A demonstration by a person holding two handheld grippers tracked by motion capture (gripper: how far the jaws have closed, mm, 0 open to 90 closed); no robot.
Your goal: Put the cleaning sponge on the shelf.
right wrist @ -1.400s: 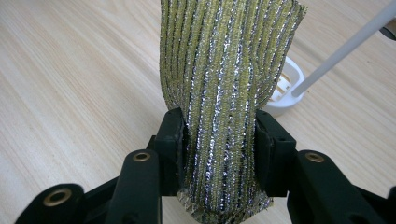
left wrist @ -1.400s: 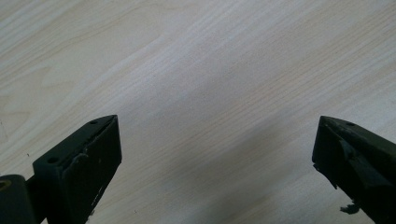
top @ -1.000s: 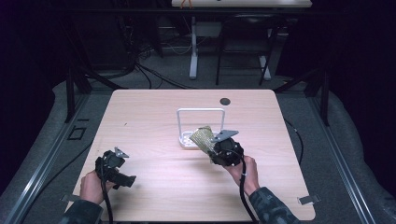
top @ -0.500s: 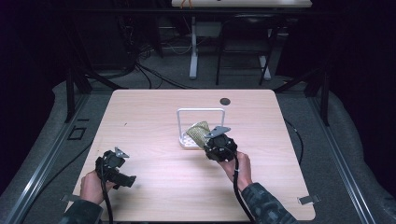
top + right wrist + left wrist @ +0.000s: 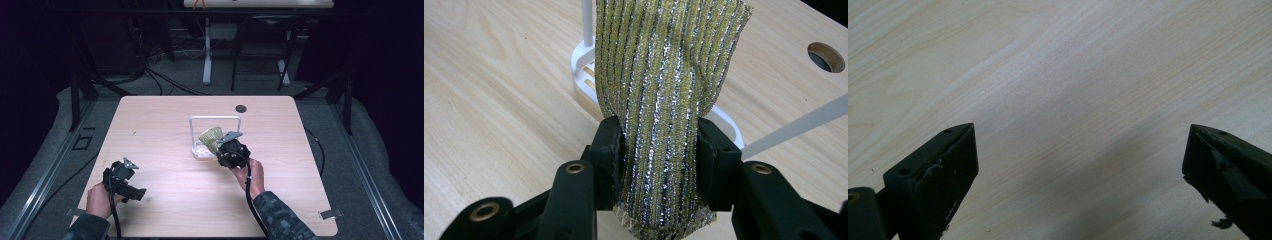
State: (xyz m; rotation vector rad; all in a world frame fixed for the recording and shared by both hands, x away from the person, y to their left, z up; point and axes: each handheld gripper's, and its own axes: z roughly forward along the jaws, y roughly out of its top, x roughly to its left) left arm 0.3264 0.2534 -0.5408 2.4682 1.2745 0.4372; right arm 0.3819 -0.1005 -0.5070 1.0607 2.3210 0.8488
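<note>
The right gripper [image 5: 657, 150] clamps a glittery scouring cloth [image 5: 664, 100] over the white rack [image 5: 216, 134], mid-table [image 5: 165, 125], seemingly to hang it; the left gripper [image 5: 1078, 170] waits open near the front-left corner.

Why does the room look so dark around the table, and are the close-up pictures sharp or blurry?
High view: light falls on the table, the surroundings fade to near black. Left gripper view: soft shadow crosses the wood between the wide-apart jaws, grain fairly sharp. Right gripper view: the sponge glints with bright specks and looks crisp where the jaws pinch it; the white rack behind is slightly softer.
</note>
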